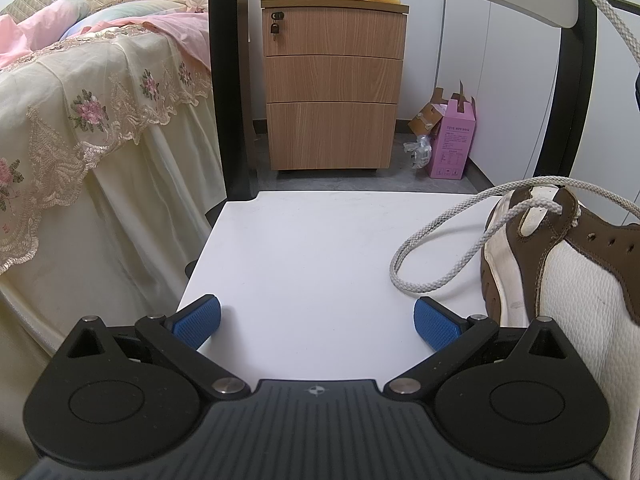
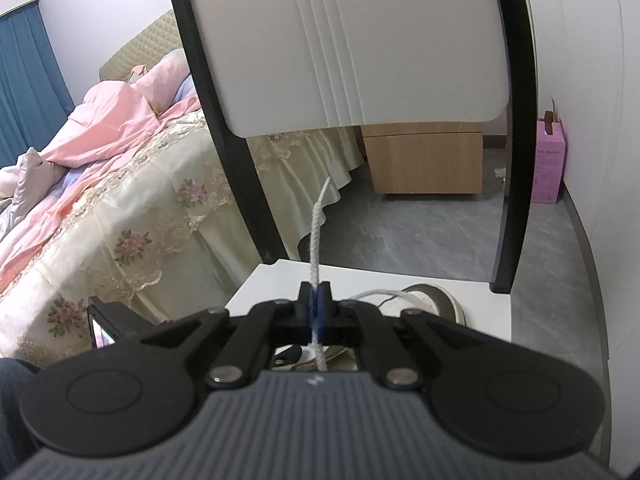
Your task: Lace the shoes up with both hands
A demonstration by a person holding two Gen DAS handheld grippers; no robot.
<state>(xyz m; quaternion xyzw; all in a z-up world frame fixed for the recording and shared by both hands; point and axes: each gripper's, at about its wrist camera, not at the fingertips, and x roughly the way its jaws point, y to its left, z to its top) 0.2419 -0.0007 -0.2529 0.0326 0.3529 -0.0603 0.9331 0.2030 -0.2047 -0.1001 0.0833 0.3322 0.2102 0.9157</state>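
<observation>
Spread wide over the bare white chair seat (image 1: pixel 304 256), my left gripper (image 1: pixel 316 320) holds nothing. At the seat's right edge I see the brown-and-white shoe (image 1: pixel 560 272). My right gripper (image 2: pixel 316 308) is clamped on its white lace (image 2: pixel 316 236).

Shoe (image 1: pixel 568 264) is running off the right frame edge; right gripper (image 2: pixel 316 308) is hiding most of it; pink box (image 1: pixel 454 140) text is too small.
</observation>
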